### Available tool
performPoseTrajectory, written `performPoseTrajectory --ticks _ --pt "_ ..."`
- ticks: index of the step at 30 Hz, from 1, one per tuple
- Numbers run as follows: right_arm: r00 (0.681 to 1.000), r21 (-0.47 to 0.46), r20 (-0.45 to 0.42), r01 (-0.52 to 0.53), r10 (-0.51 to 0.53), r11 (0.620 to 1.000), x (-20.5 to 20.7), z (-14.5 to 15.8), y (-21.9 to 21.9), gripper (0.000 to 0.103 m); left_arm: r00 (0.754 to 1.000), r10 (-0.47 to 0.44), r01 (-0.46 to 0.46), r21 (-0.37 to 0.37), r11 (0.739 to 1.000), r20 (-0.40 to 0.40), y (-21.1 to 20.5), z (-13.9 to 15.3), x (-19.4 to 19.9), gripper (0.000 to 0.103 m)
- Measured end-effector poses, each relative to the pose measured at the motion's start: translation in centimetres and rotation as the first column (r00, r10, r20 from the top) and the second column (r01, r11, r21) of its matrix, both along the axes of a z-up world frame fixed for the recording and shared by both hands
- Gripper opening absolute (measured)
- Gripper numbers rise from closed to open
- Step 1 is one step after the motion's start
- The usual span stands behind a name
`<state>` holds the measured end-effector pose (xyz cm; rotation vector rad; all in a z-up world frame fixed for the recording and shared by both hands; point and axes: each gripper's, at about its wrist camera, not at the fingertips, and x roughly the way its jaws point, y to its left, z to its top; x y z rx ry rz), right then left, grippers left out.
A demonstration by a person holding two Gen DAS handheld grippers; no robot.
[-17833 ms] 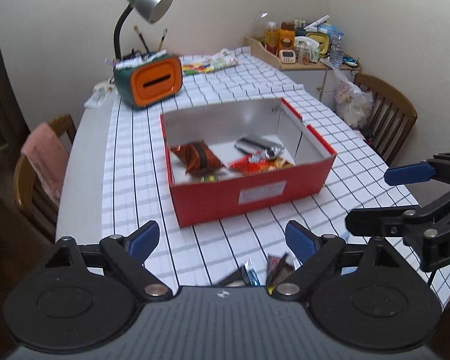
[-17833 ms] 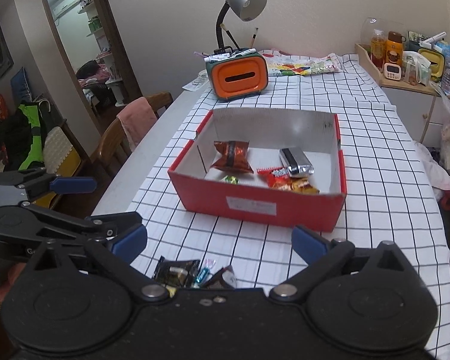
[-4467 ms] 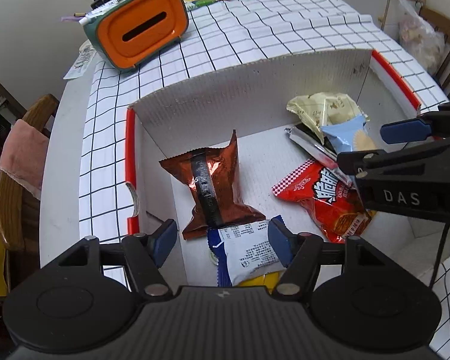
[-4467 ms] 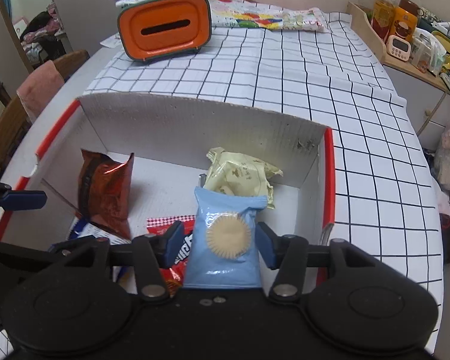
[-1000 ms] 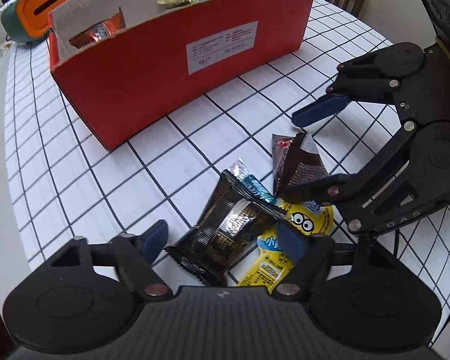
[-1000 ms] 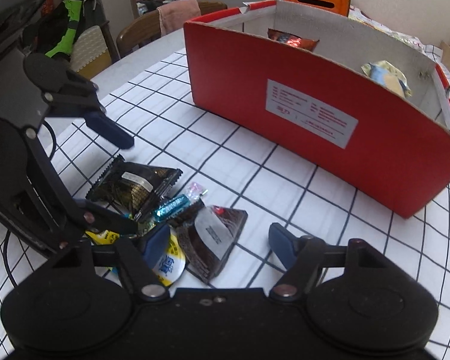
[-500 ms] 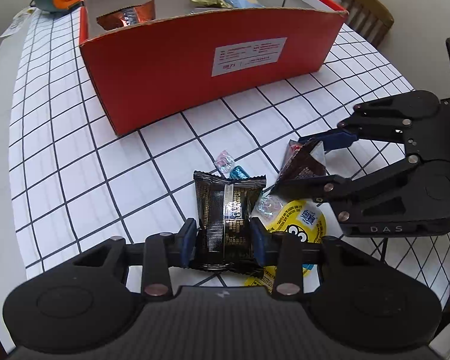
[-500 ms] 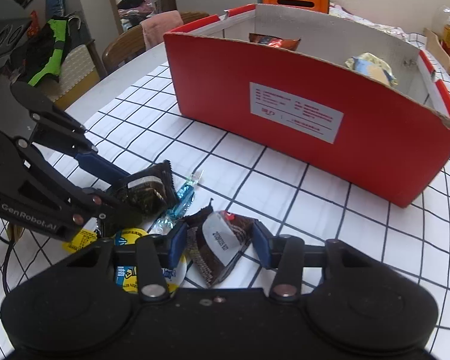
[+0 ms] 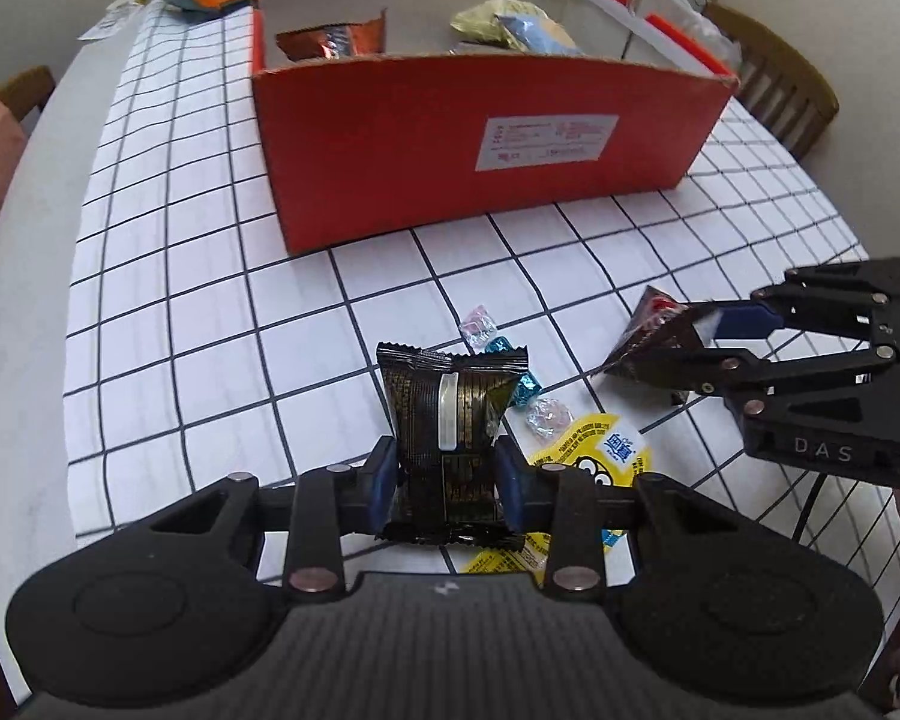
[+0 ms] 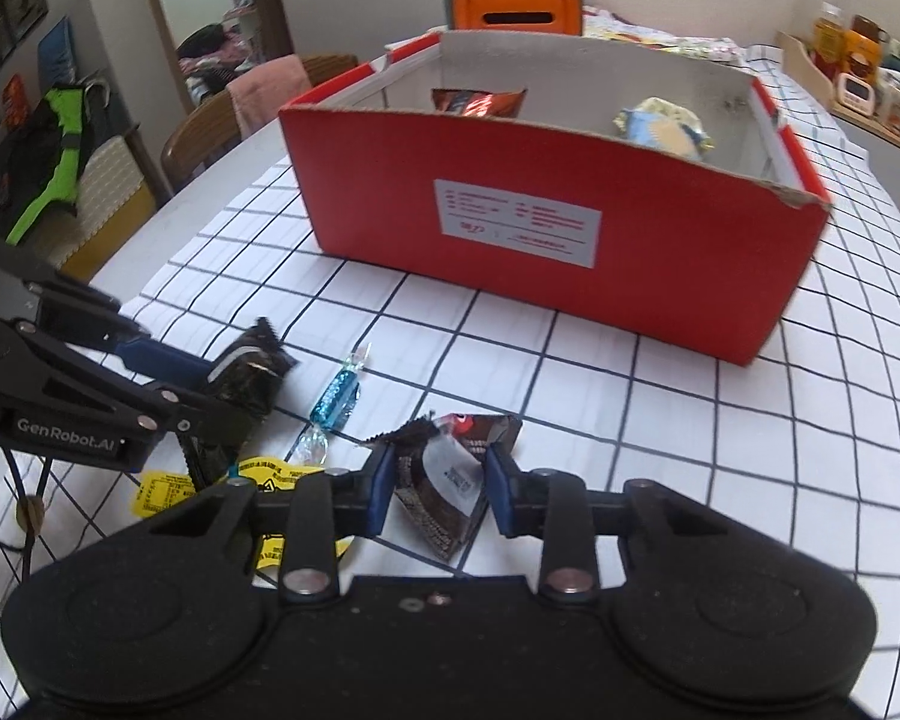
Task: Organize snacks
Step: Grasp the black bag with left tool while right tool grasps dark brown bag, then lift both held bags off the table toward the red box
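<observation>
Left gripper (image 9: 444,483) clenched on black packet (image 9: 447,414), right gripper (image 10: 438,489) closing on brown packet (image 10: 450,468); box (image 10: 546,228) straight ahead of both, right nearer.

- Box (image 9: 390,138): red outside, pale grey inside, with a white label.
- Cloth (image 9: 180,300) under the box: white with a dark grid.
- Before the box: black-and-gold packet (image 9: 444,414), dark brown packet (image 10: 450,474), glittery blue candy (image 10: 336,396), yellow round pack (image 9: 594,450).
- Behind the box: orange-fronted green case (image 10: 513,3).
</observation>
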<state>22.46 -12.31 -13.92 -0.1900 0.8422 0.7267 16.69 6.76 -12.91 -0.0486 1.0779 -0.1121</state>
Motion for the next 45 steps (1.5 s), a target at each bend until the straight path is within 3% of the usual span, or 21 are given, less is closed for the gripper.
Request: performPoseTrajectory --ticks 7,12,18,19,21,22,23,24,25,36,45 --pt "0.999 0.070 0.021 0.047 -0.049 0.996 -0.9 1.9 -1.5 0.025 0.998 0.030 -0.028 -0.036 0.999 0.061 0.0 2.1 -1.8 0.033" --pt "0.999 0.043 0.035 0.030 -0.031 0.999 -1.2 2.0 -1.5 0.025 0.999 0.019 -0.020 0.012 1.000 0.050 -0.5 2.0 -1.8 0.033" --pt "1.000 0.045 -0.004 0.030 -0.030 0.999 -0.9 1.5 -1.6 0.031 1.000 0.016 -0.016 0.001 1.000 0.026 -0.3 1.6 -1.5 0.033" --pt "0.999 0.049 -0.009 0.032 -0.032 0.998 -0.8 1.4 -1.6 0.035 1.000 0.017 -0.017 0.003 1.000 0.023 -0.4 1.6 -1.4 0.033" --pt "0.999 0.068 -0.011 0.047 -0.047 0.997 -0.7 1.3 -1.8 0.056 1.000 0.024 -0.024 0.009 1.000 0.020 -0.4 1.5 -1.4 0.035" --pt "0.998 0.078 -0.002 0.063 -0.063 0.995 -0.7 1.3 -1.9 0.083 0.999 0.026 -0.026 0.012 1.000 0.023 -0.4 1.5 -1.3 0.045" --pt "0.997 0.095 0.012 0.075 -0.077 0.993 -0.8 1.4 -2.0 0.099 0.999 0.030 -0.030 0.018 0.999 0.027 -0.5 1.5 -1.3 0.052" --pt "0.997 0.104 0.018 0.075 -0.077 0.992 -0.8 1.3 -2.0 0.097 0.999 0.032 -0.032 0.022 0.999 0.031 -0.5 1.4 -1.3 0.066" --pt "0.998 0.096 0.003 0.063 -0.064 0.993 -0.4 1.1 -1.8 0.097 0.999 0.030 -0.031 0.019 0.999 0.037 -0.6 1.4 -1.2 0.072" --pt "1.000 -0.022 -0.004 0.001 -0.001 1.000 1.8 -1.2 0.7 0.090 0.998 0.065 -0.064 0.068 0.996 -0.003 -1.0 -0.6 1.0 0.073" --pt "0.999 -0.052 -0.018 -0.037 0.036 0.998 2.5 -2.2 1.6 0.071 0.997 0.080 -0.079 0.056 0.995 -0.019 -0.7 -1.5 1.4 0.071"
